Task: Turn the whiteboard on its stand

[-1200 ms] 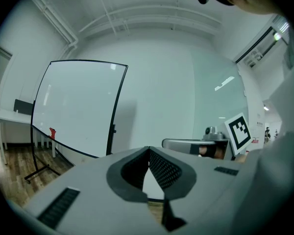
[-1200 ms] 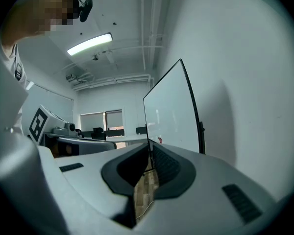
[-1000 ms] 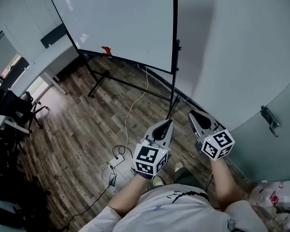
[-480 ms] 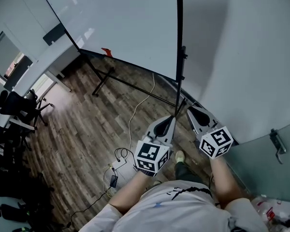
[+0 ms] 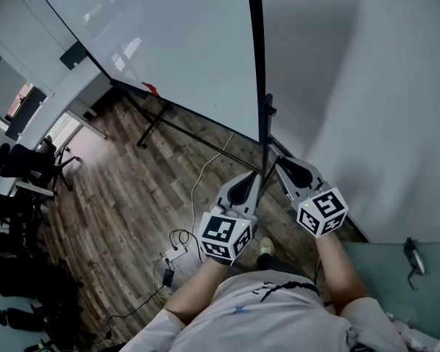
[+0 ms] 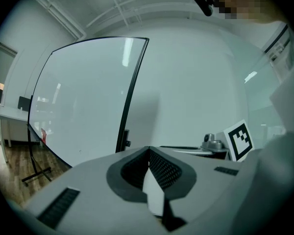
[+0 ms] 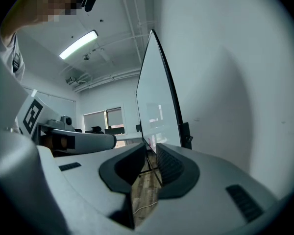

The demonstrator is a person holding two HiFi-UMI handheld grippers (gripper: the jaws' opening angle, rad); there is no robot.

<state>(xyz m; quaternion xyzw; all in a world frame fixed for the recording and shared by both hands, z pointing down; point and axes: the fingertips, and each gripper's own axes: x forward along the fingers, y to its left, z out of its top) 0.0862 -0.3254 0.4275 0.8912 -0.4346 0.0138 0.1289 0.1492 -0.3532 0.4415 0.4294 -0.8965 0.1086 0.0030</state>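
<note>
- Office chairs (image 5: 26, 169) are standing at the far left, at about nine o'clock from the person, with a long white desk (image 5: 73, 97) running behind them along the wall.
- The whiteboard (image 5: 161, 42) is standing upright at roughly eleven o'clock from the person. It is tilted across the room, so its blank face is looking out over the wooden floor (image 5: 117, 196).
- A small red item (image 5: 151, 88) is resting on the board's bottom rail.
- The stand's black legs (image 5: 152, 119) are spreading out on the floor under the board. A white cable (image 5: 204, 173) is trailing from there towards a power strip (image 5: 173, 254) near the person's feet.
- The left gripper (image 5: 253, 178) is pointing towards twelve o'clock, just left of the stand's near post. Its jaws are pressed together at the tips and are holding nothing.
- The stand's black post (image 5: 257, 72) is rising along the board's right edge, and its lower end is passing between the two grippers.
- The right gripper (image 5: 280, 163) is hovering just right of that post, near it. Its jaws are opening and are showing a narrow gap with only floor visible through it. Nothing is between them.
- A plain pale wall (image 5: 367, 86) is filling the one to three o'clock side.
- A door handle (image 5: 414, 254) is showing at about four o'clock.
</note>
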